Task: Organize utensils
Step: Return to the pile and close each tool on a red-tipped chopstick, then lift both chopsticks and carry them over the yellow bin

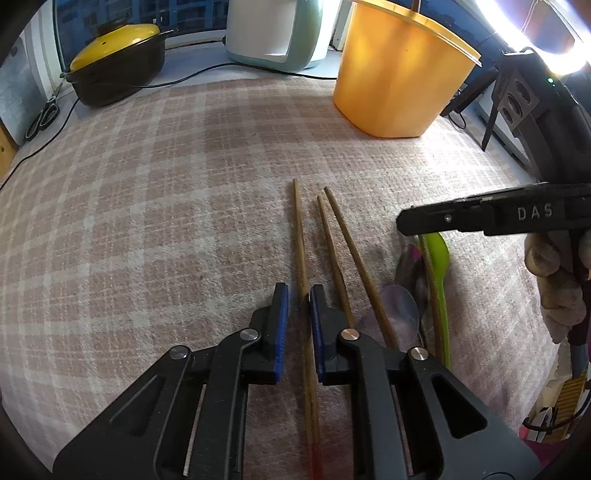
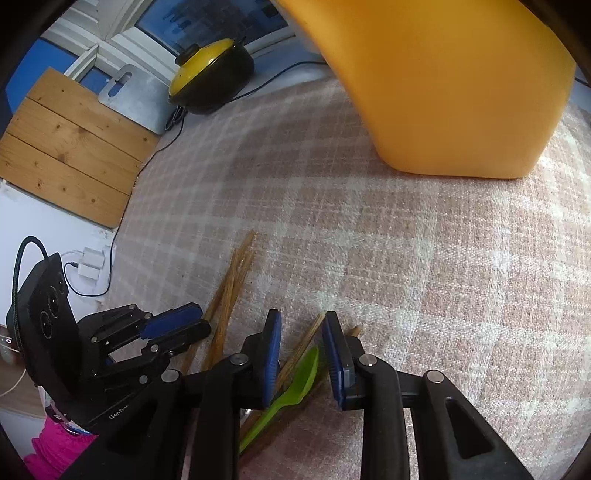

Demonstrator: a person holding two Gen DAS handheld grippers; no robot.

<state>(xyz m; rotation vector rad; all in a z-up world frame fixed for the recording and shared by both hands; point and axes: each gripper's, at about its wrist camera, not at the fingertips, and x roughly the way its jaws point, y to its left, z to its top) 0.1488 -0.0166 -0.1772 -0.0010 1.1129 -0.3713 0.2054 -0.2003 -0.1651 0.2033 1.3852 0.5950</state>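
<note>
My left tool (image 1: 295,291) sits low over the tabletop (image 1: 147,221), its blue pads apart with one chopstick (image 1: 300,240) running between them toward 12 o'clock; the pads straddle it and I cannot tell whether either one touches it. Just to the 2 o'clock side lie two more chopsticks (image 1: 343,243), their far tips close together and both angled slightly toward 11 o'clock. Beside them, at 3 o'clock from my left tool, a green spoon (image 1: 439,266) lies on a small heap with a pale, translucent spoon (image 1: 399,302) and another chopstick. My right tool (image 2: 301,319) hovers over that heap, pads apart, with the green spoon and a chopstick (image 2: 306,339) showing in the gap between them; nothing is clamped. From the right wrist view, my left tool shows at 9 o'clock, low beside the loose chopsticks. The orange bin (image 1: 399,74) stands upright on the tabletop at 1 o'clock, well apart from the utensils. At the far edge, toward 10 o'clock, a black pot with a yellow lid (image 1: 118,62) sits with a cable (image 1: 207,72) trailing past it, and a white and mint appliance (image 1: 280,33) stands at 12 o'clock. Scissors (image 1: 42,116) lie near the pot.
</note>
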